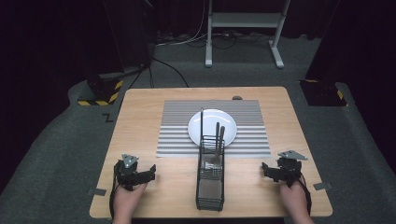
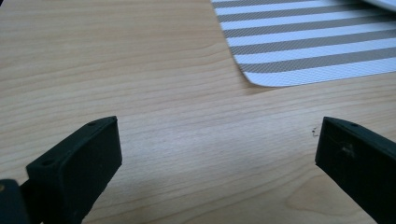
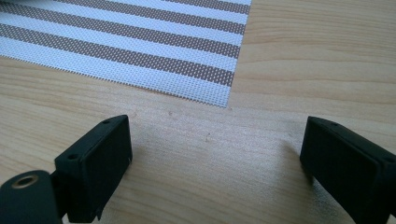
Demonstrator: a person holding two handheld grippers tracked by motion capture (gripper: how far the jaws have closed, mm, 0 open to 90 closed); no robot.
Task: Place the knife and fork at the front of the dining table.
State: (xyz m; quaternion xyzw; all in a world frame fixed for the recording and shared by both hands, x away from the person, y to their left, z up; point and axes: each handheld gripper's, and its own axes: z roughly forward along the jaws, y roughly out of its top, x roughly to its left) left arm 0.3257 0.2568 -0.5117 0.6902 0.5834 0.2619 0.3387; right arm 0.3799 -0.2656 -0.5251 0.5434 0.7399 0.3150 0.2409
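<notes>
A white plate (image 1: pixel 205 122) lies on a grey-and-white striped placemat (image 1: pixel 177 140) in the middle of the wooden table (image 1: pixel 140 116). In front of it stands a black wire caddy (image 1: pixel 210 186) with cutlery (image 1: pixel 217 144) upright in its far end. My left gripper (image 1: pixel 140 173) rests on the table near the front left, open, with bare wood between its jaws (image 2: pixel 217 149). My right gripper (image 1: pixel 273 170) rests near the front right, also open over bare wood (image 3: pixel 215 154). The placemat's corners (image 2: pixel 261 77) (image 3: pixel 219 95) lie just ahead of each gripper.
A small dark object (image 1: pixel 237 98) sits at the table's far edge. Grey tape tabs (image 1: pixel 97 192) (image 1: pixel 323 185) mark the floor by the front corners. Behind the table stand a white metal frame (image 1: pixel 243 28) and hazard-striped bases (image 1: pixel 100 95).
</notes>
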